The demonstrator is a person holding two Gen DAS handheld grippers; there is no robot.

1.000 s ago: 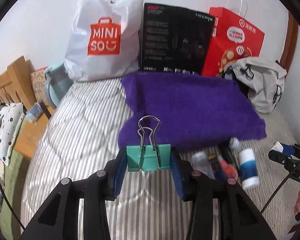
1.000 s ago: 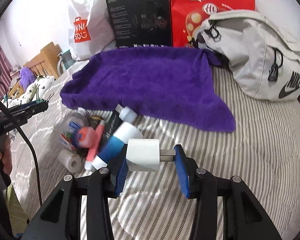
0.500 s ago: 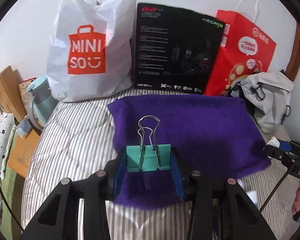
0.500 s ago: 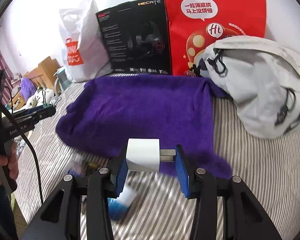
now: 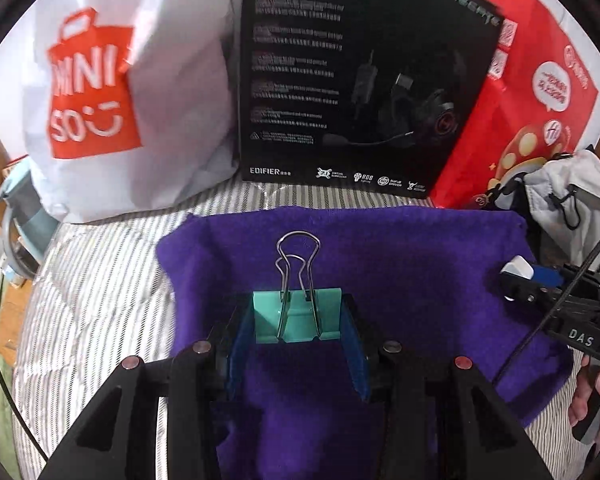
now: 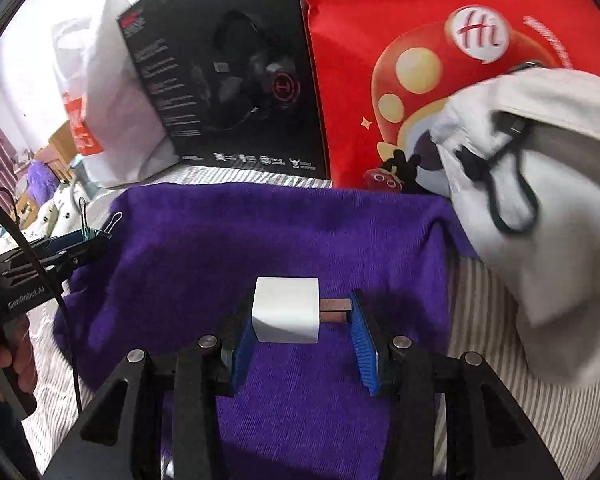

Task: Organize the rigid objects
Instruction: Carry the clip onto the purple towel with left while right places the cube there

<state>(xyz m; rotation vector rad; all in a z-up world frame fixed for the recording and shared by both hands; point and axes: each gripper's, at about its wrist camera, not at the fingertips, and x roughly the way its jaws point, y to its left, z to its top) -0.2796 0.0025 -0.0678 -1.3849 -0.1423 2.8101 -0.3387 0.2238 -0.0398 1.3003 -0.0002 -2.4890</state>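
A striped bedspread (image 5: 100,280) is filling the lower part of both views, with a purple towel (image 5: 400,264) lying across it at centre frame. Along the top, a white bag (image 5: 112,92) is showing "MINISO" in an orange panel, a black box (image 5: 360,80) is carrying "EDIFIER" and "HECATE", and a red bag (image 6: 440,60) is displaying "Hi". A grey-white backpack (image 6: 540,200) is sitting at the right edge.

The left gripper (image 5: 296,328) is pinching a teal binder clip (image 5: 298,320) at lower centre, over the towel, its wire handles pointing up-frame. The right gripper (image 6: 304,320) is clamping a white charger plug (image 6: 286,310), over the towel, its long axis lying across the frame, metal prongs pointing right against the right pad.
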